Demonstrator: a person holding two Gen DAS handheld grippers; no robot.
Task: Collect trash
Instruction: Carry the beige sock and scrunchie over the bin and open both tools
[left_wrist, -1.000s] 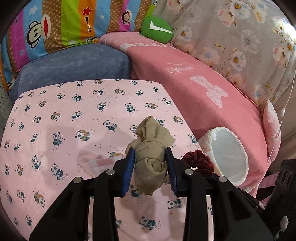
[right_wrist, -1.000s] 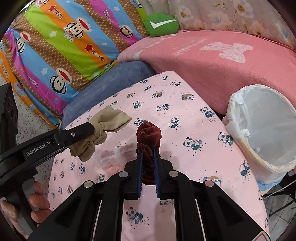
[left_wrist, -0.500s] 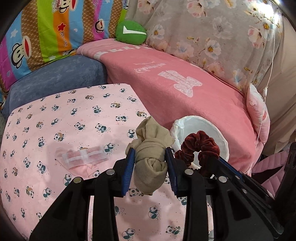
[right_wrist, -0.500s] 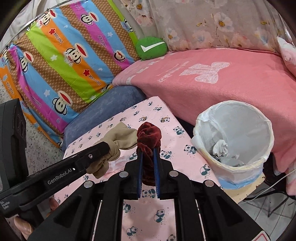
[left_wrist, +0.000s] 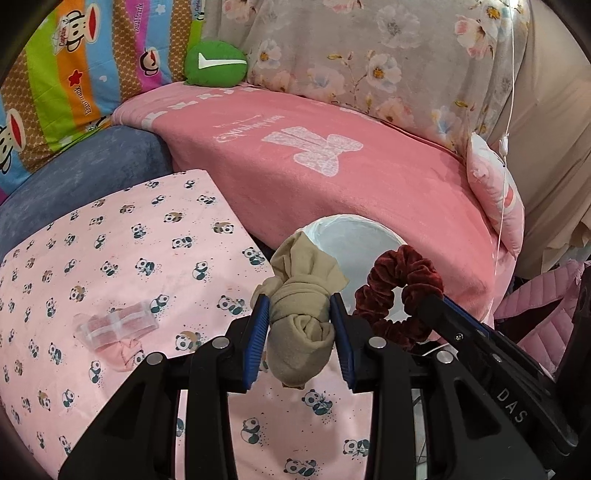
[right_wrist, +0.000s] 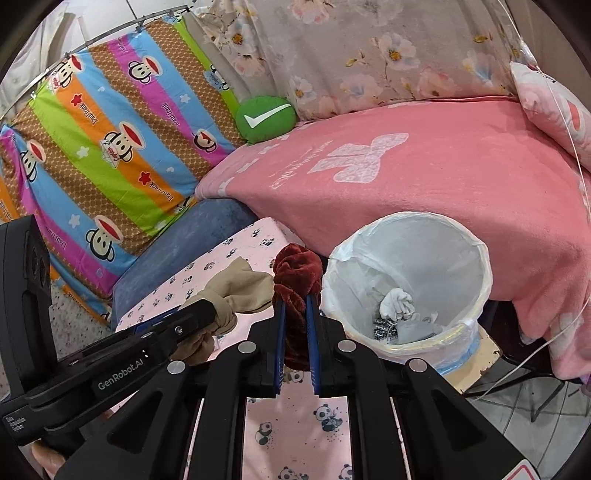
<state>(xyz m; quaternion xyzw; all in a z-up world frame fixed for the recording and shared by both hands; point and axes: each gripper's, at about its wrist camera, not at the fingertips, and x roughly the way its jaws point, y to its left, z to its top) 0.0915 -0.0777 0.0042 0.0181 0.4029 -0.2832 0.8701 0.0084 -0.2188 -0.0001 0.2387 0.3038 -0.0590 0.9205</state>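
My left gripper (left_wrist: 300, 308) is shut on a knotted beige cloth (left_wrist: 301, 306), held above the panda-print table near its right edge. My right gripper (right_wrist: 295, 301) is shut on a dark red scrunchie (right_wrist: 297, 273); the scrunchie also shows in the left wrist view (left_wrist: 397, 295). The white-lined trash bin (right_wrist: 406, 284) stands just right of the table beside both grippers, with white and grey scraps inside. In the left wrist view the bin (left_wrist: 354, 240) sits behind the cloth. A clear wrapper with pink contents (left_wrist: 118, 325) lies on the table at the left.
The table's pink panda cloth (left_wrist: 110, 266) ends at the bin. A pink blanket-covered bed (right_wrist: 424, 177) lies behind the bin, with a green pillow (right_wrist: 266, 118) and striped monkey-print cushion (right_wrist: 110, 147). A thin white cable (right_wrist: 532, 354) hangs at the right.
Both grippers have moved right toward the bin with their loads. The bin is now nearer and larger in both views; the wrapper has slid left in the left wrist view.
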